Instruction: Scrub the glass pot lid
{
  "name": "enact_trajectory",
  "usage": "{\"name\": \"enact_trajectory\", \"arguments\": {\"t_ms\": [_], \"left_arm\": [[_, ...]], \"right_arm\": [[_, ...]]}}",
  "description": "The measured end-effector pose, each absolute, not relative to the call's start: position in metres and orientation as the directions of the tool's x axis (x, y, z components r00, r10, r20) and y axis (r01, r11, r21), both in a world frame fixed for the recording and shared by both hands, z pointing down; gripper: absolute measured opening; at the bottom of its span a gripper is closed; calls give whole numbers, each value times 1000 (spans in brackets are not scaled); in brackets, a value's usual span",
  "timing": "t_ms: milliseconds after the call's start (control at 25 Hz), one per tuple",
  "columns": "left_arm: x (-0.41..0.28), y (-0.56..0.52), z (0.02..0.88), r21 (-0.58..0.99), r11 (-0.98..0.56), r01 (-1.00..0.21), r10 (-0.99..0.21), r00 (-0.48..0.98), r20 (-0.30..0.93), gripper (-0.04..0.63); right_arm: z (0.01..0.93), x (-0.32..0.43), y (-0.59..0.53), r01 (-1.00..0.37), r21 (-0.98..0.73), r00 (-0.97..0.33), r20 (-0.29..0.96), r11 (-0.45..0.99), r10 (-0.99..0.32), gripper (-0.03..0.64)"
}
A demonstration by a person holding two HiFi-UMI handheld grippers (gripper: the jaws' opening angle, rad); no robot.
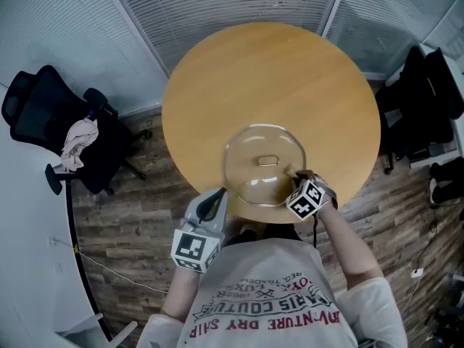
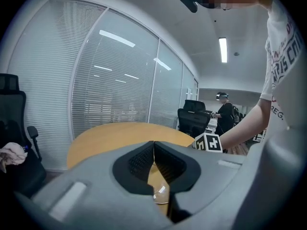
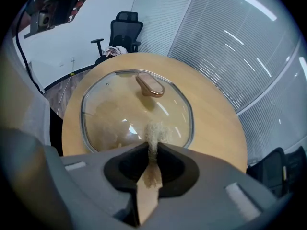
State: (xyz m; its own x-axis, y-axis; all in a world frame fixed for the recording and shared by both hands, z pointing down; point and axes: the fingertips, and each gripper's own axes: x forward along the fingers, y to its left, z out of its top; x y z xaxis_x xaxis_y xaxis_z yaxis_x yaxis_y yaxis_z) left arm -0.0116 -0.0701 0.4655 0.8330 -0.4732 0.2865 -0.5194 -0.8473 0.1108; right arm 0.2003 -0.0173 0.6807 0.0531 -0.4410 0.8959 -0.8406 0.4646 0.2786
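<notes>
Plainly, scrubbing was the step in hand. The glass pot lid (image 1: pixel 246 174) lay dome-up close to the near edge of the round worktop (image 1: pixel 275 71), with its knob (image 1: pixel 268 160) at the middle, pointing up.

My right gripper (image 3: pixel 153 147) had its jaws pressed together on the flat wooden handle of a brush (image 3: pixel 154 132). The pale bristles stood out past the jaw tips and rested on the glass at the lid's near right part, between the knob and the rim.

My left gripper (image 2: pixel 153 146) sat at the lid's near left rim. Its jaws met at the tips with nothing between them there, and a glint of glass showed in the gap lower down. I could not tell whether it pinched the rim or only lay against it.

To scrub well, I judged that the bristles needed steady but modest downward pressure. Short overlapping strokes seemed right, working round the knob and out to the rim. Smooth glass on smooth wood looked likely to slide, and the lid sat near the edge. So I reckoned the strokes should push toward the middle of the worktop, with the left gripper bracing the rim against them. The brush handle was thin and held only by the jaw tips, so a hard sideways push could have twisted it in the grip.
</notes>
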Motion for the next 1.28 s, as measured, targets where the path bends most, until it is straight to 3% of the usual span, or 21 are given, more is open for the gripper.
{"name": "enact_trajectory", "arguments": {"t_ms": [400,960,1280], "left_arm": [[-43,-53,469,131,-853,-505,-453,842,293,9],[-99,-39,487,162,-805,-571,-499,799,335,9],[-86,-35,479,144,-814,-563,-501,805,317,9]], "right_arm": [[674,145,7,-907,170,-9,906,386,-422,55],[678,55,3,-851,136,-91,913,508,-397,55],[664,49,11,-866,63,-176,890,496,-420,55]]}}
